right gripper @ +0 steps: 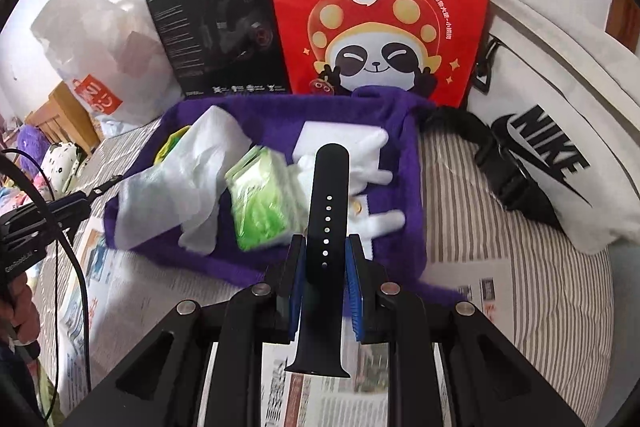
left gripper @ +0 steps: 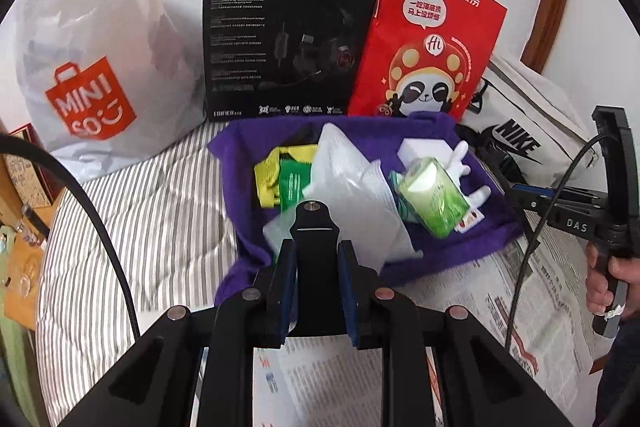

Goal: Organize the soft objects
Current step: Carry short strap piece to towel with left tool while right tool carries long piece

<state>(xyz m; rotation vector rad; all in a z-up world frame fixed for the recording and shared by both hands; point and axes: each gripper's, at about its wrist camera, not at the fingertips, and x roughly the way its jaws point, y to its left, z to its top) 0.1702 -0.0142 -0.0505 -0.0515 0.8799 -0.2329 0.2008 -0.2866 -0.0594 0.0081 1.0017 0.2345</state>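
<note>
A purple cloth (left gripper: 460,251) (right gripper: 408,187) lies on the bed with its edges turned up. It holds a green tissue pack (left gripper: 434,199) (right gripper: 260,203), a white plastic bag (left gripper: 352,179) (right gripper: 192,179), a white glove (left gripper: 460,163) (right gripper: 380,219) and yellow and green sachets (left gripper: 280,175). My left gripper (left gripper: 316,251) is shut on a short black watch strap half with a stud (left gripper: 314,223), held above the cloth's near edge. Over the same edge, my right gripper (right gripper: 325,247) is shut on the longer strap half with holes (right gripper: 330,179).
Behind the cloth stand a white Miniso bag (left gripper: 92,99), a black headset box (left gripper: 288,39) and a red paper bag (left gripper: 424,43). A white Nike bag (left gripper: 532,131) lies to the right. Newspaper (left gripper: 552,307) covers the striped bedding (left gripper: 160,219) near me. A person's hand (left gripper: 608,279) shows at the right.
</note>
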